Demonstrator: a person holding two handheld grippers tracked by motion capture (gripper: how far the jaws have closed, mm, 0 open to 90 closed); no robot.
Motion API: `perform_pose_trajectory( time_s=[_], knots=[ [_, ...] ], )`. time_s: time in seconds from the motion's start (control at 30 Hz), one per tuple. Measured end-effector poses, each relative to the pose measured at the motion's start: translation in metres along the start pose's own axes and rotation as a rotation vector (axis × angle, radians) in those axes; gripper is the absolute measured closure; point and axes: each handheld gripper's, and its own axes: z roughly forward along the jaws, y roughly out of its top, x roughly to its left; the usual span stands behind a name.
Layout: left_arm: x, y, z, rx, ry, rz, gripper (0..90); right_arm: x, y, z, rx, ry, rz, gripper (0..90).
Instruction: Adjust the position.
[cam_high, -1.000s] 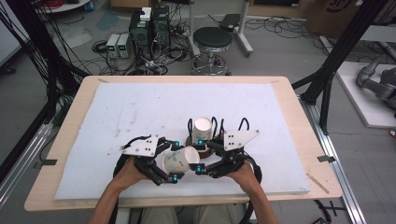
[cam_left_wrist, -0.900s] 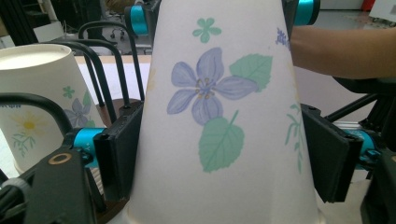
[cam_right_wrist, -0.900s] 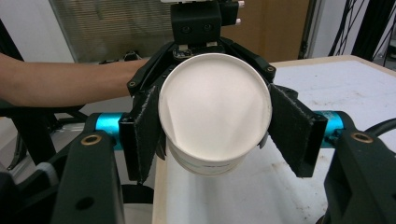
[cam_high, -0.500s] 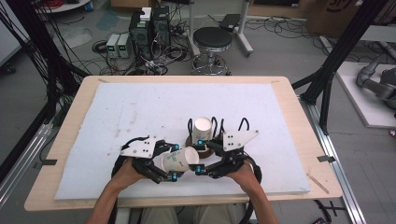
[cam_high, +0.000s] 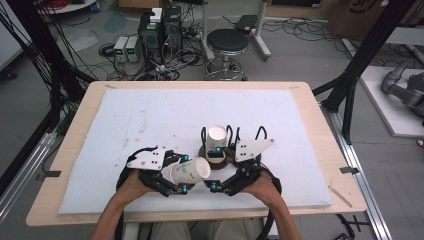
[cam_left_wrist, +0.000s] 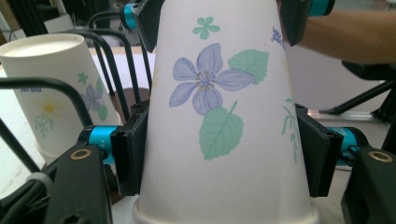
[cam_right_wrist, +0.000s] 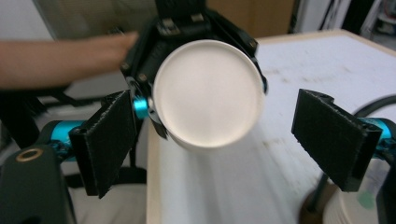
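A white paper cup (cam_high: 192, 171) with blue flowers and green leaves lies on its side just above the white mat. My left gripper (cam_high: 186, 174) is shut on it, and in the left gripper view the black pads (cam_left_wrist: 130, 154) press both sides of the cup (cam_left_wrist: 219, 116). My right gripper (cam_high: 216, 169) faces the cup's flat bottom (cam_right_wrist: 208, 93). Its jaws have just been opening and stand wide (cam_right_wrist: 215, 140), the cup between them untouched. A second flowered cup (cam_high: 217, 137) stands upside down just behind, also visible in the left gripper view (cam_left_wrist: 51, 84).
The second cup rests on a brown base with black wire loops (cam_high: 260, 132) around it. The white mat (cam_high: 150, 115) covers a wooden table (cam_high: 320, 115). A stool (cam_high: 227, 42) and electronics (cam_high: 160, 27) stand on the floor beyond the far edge.
The right gripper's jaws have spread away from the lying cup, while the left gripper's jaws have closed onto it. Both hands have stayed where they were.
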Motion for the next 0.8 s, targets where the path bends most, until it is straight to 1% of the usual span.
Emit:
perform_pose_trajectory(
  time_s=[0.03, 0.07, 0.1, 0.13, 0.2, 0.23, 0.27, 0.3, 0.33, 0.37, 0.4, 0.43, 0.47, 0.5, 0.53, 0.57, 0.63, 0.67, 0.7, 0.73, 0.8],
  knots=[
    [-0.001, 0.002, -0.001, 0.026, -0.003, 0.003, 31.5, 0.001, 0.003, -0.001, 0.038, -0.005, -0.013, 14.2],
    [-0.001, 0.004, -0.002, 0.056, -0.001, 0.009, 31.5, 0.003, 0.005, -0.001, 0.062, -0.007, -0.021, 14.2],
    [-0.001, 0.007, -0.004, 0.094, -0.003, 0.021, 31.5, 0.003, 0.005, -0.001, 0.062, -0.007, -0.021, 14.2],
    [-0.001, 0.010, -0.005, 0.128, -0.007, 0.026, 31.5, 0.004, 0.006, -0.001, 0.088, -0.005, -0.022, 14.3],
    [0.000, 0.017, -0.007, 0.196, -0.019, 0.034, 31.4, 0.005, 0.009, 0.001, 0.161, -0.009, -0.040, 14.3],
    [0.000, 0.020, -0.007, 0.231, -0.021, 0.038, 31.4, 0.005, 0.012, 0.004, 0.241, -0.015, -0.040, 14.3],
    [0.000, 0.022, -0.007, 0.261, -0.020, 0.044, 31.4, 0.005, 0.014, 0.006, 0.277, -0.007, -0.041, 14.3],
    [0.001, 0.027, -0.007, 0.340, -0.027, 0.047, 31.3, 0.005, 0.015, 0.008, 0.317, -0.001, -0.048, 14.2],
    [0.001, 0.027, -0.007, 0.340, -0.027, 0.047, 31.4, 0.006, 0.017, 0.010, 0.353, 0.001, -0.056, 14.3],
    [0.001, 0.029, -0.006, 0.376, -0.025, 0.054, 31.3, 0.006, 0.019, 0.013, 0.393, 0.006, -0.061, 14.3],
    [0.001, 0.031, -0.006, 0.410, -0.030, 0.055, 31.3, 0.006, 0.019, 0.013, 0.393, 0.006, -0.061, 14.3],
    [0.002, 0.033, -0.007, 0.435, -0.035, 0.054, 31.2, 0.007, 0.023, 0.017, 0.470, 0.007, -0.078, 14.3],
    [0.001, 0.035, -0.007, 0.458, -0.035, 0.049, 31.2, 0.007, 0.023, 0.017, 0.470, 0.007, -0.078, 14.3],
    [0.003, 0.038, -0.007, 0.512, -0.038, 0.052, 31.2, 0.007, 0.028, 0.021, 0.527, -0.001, -0.094, 14.3],
    [0.003, 0.038, -0.007, 0.512, -0.038, 0.052, 31.2, 0.007, 0.028, 0.021, 0.527, -0.001, -0.094, 14.3],
    [0.002, 0.039, -0.007, 0.540, -0.038, 0.049, 31.2, 0.007, 0.030, 0.022, 0.560, -0.002, -0.097, 14.3],
    [0.003, 0.041, -0.006, 0.595, -0.033, 0.059, 31.2, 0.006, 0.034, 0.027, 0.608, -0.008, -0.113, 14.5],
    [0.003, 0.041, -0.006, 0.609, -0.032, 0.059, 31.4, 0.005, 0.036, 0.029, 0.633, -0.007, -0.124, 14.6],
    [0.004, 0.042, -0.006, 0.627, -0.035, 0.059, 31.4, 0.005, 0.037, 0.030, 0.653, -0.009, -0.124, 14.7],
    [0.004, 0.043, -0.007, 0.641, -0.037, 0.065, 31.4, 0.005, 0.039, 0.032, 0.670, -0.009, -0.126, 14.7],
    [0.004, 0.044, -0.007, 0.644, -0.035, 0.066, 31.4, 0.005, 0.042, 0.035, 0.694, -0.007, -0.134, 14.7]
  ],
)
